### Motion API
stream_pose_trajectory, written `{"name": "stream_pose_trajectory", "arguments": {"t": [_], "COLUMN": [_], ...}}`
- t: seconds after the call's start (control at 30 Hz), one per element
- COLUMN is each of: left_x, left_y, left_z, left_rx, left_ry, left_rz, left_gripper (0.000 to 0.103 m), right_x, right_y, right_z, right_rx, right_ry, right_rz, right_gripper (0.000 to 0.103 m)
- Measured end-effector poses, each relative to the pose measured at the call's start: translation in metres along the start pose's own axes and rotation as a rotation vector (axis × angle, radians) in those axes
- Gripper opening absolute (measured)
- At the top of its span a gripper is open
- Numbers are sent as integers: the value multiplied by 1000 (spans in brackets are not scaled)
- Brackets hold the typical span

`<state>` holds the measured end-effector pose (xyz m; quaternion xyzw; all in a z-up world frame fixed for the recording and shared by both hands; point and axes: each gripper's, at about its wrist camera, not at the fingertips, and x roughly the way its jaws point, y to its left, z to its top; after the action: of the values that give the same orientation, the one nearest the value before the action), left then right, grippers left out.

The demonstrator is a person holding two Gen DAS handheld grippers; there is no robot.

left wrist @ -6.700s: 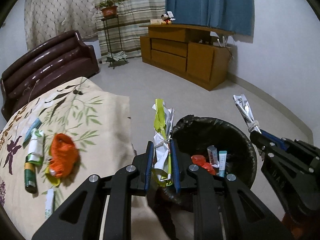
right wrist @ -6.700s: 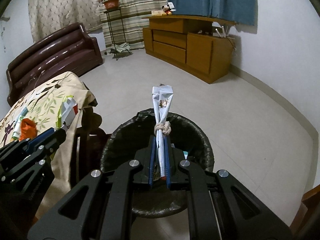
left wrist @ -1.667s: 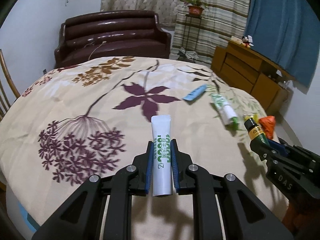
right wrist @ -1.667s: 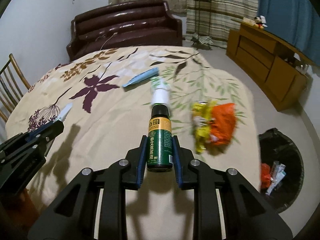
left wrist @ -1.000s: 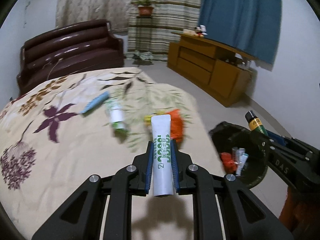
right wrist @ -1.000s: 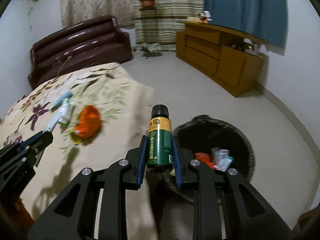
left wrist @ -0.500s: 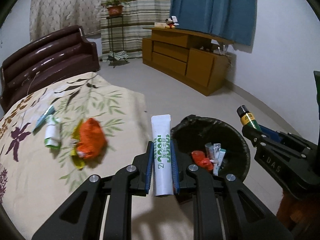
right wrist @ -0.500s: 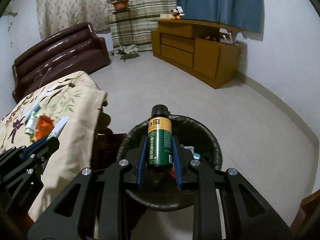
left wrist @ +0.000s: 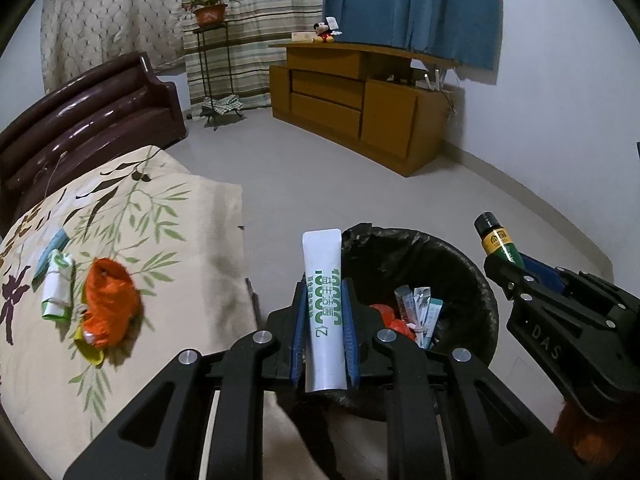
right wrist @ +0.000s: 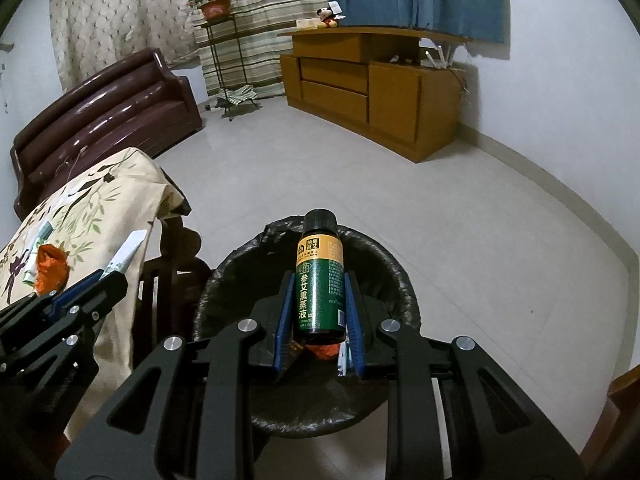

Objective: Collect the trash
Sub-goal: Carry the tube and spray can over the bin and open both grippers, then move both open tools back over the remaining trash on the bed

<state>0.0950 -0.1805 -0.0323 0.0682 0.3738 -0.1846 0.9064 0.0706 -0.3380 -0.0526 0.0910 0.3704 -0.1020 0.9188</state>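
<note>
Black liner rims the bin (left wrist: 476, 276), which already holds an orange scrap and some small packets, while the left gripper (left wrist: 323, 344) pinches a white tube (left wrist: 323, 288) near its rim and the right gripper (right wrist: 319, 320) clamps a green bottle (right wrist: 319, 280) right above the opening. Both look ready to drop. An orange bag (left wrist: 108, 300), a green-and-white tube (left wrist: 58, 284) and a blue tube (left wrist: 50, 250) remain on the surface (left wrist: 172, 264), whose edge lies just beside the bin; the floor beyond is open.

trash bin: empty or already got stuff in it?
Not empty. The trash bin holds orange wrappers and small sachets.
</note>
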Motion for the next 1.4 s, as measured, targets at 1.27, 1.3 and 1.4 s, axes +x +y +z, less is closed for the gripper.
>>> {"name": "stream_pose_trajectory", "arguments": {"t": [1.27,1.3,1.4], "left_x": [45,44,42], "left_y": [-22,-22,-20], "left_z": [11,11,13], "left_rx": [14,13,10], "left_ry": [22,19,17], "left_rz": [48,49,46], "left_gripper": [60,61,64], "right_x": [43,42,41], "right_y": [-20,-20,-22], "right_z": [2,2,2], "right_rx": [56,57,59], "right_ry": [44,43,41], "right_rz": [-16,-17,-20], "right_gripper": [25,26,36]}}
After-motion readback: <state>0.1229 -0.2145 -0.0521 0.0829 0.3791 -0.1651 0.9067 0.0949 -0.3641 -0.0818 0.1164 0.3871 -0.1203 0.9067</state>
